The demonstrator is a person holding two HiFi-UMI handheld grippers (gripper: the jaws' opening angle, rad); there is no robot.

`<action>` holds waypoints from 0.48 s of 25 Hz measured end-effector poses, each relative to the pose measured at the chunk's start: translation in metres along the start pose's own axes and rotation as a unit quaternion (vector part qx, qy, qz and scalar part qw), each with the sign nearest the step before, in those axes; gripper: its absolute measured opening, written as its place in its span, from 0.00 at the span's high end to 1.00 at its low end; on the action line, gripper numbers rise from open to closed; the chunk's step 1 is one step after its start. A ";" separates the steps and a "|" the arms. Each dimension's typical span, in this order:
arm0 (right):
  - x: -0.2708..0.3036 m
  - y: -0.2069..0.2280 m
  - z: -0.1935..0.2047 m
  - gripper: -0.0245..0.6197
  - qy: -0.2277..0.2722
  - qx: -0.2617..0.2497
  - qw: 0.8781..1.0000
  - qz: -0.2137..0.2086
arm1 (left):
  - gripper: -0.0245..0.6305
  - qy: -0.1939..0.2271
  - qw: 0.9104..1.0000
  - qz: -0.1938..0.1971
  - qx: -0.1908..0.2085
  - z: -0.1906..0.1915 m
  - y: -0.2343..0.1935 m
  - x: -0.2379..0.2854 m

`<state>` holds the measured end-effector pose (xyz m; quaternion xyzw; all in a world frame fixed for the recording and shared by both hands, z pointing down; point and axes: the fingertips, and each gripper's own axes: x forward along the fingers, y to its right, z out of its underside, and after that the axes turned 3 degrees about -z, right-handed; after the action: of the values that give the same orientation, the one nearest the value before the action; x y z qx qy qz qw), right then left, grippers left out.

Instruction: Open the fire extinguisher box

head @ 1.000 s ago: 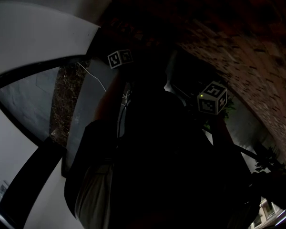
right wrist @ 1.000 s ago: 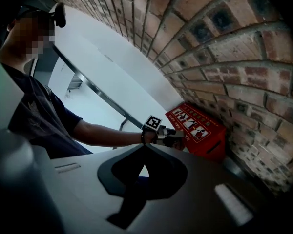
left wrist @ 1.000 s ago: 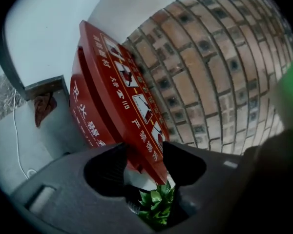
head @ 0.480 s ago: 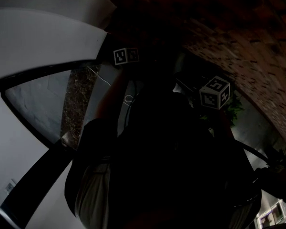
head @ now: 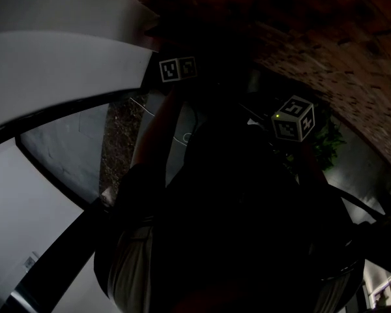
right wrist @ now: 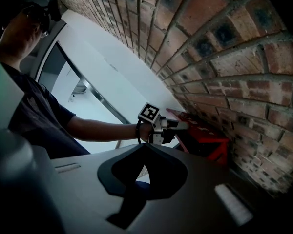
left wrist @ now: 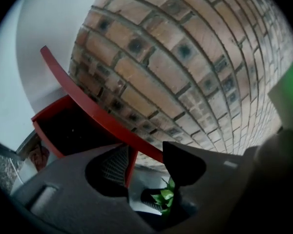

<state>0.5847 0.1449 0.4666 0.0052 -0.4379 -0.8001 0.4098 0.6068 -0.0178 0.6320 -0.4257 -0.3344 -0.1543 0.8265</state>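
Observation:
The red fire extinguisher box (left wrist: 50, 115) hangs on the brick wall with its dark inside showing. Its red door (left wrist: 98, 112) stands swung out. My left gripper (left wrist: 149, 156) is open around the door's free corner; the red edge lies against the ribbed left pad (left wrist: 115, 164), with a gap to the right jaw. In the right gripper view the left gripper (right wrist: 178, 126) reaches the top of the box (right wrist: 205, 136). My right gripper (right wrist: 142, 147) is shut and empty, held back from the box. In the dark head view only the marker cubes of the left gripper (head: 178, 68) and the right gripper (head: 292, 118) show.
A brick wall (left wrist: 185, 57) fills the area above and to the right of the box. A white wall (left wrist: 44, 28) lies to its left. A green potted plant (left wrist: 163, 196) stands on the floor below the door. The person's arm (right wrist: 97, 129) stretches toward the box.
In the head view both marker cubes have drifted upward, the left one also slightly right; the background has shifted too. The jaws are hidden there.

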 end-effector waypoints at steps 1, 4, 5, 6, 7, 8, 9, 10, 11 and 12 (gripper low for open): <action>0.000 0.001 0.000 0.96 0.001 -0.002 1.000 0.002 | 0.62 0.006 1.000 0.003 0.006 -0.007 0.005 0.002; -0.003 0.001 -0.001 0.96 0.004 -0.003 1.000 0.007 | 0.62 0.017 1.000 0.009 0.015 -0.023 0.014 0.007; -0.004 0.001 -0.001 0.96 0.006 -0.002 1.000 0.011 | 0.62 0.019 1.000 0.011 0.017 -0.027 0.016 0.009; -0.006 0.002 -0.002 0.96 0.009 -0.002 1.000 0.015 | 0.62 0.021 1.000 0.012 0.019 -0.031 0.017 0.010; -0.008 0.003 -0.003 0.96 0.011 -0.001 1.000 0.019 | 0.62 0.021 0.999 0.014 0.020 -0.033 0.019 0.012; -0.010 0.005 -0.003 0.96 0.014 0.000 1.000 0.023 | 0.62 0.022 0.999 0.015 0.021 -0.036 0.020 0.013; -0.012 0.005 -0.003 0.96 0.016 0.001 1.000 0.025 | 0.62 0.022 0.999 0.016 0.022 -0.037 0.021 0.014; -0.013 0.005 -0.003 0.96 0.018 0.003 0.999 0.027 | 0.62 0.021 0.999 0.016 0.022 -0.039 0.021 0.015; -0.013 0.004 -0.004 0.96 0.020 0.004 0.999 0.028 | 0.62 0.021 0.999 0.017 0.022 -0.041 0.022 0.015; -0.014 0.004 -0.004 0.96 0.022 0.004 0.999 0.029 | 0.62 0.021 0.999 0.016 0.023 -0.042 0.023 0.016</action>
<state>0.5982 0.1498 0.4623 0.0115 -0.4318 -0.7859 0.4425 0.6487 -0.0381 0.6118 -0.4089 -0.3138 -0.1418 0.8451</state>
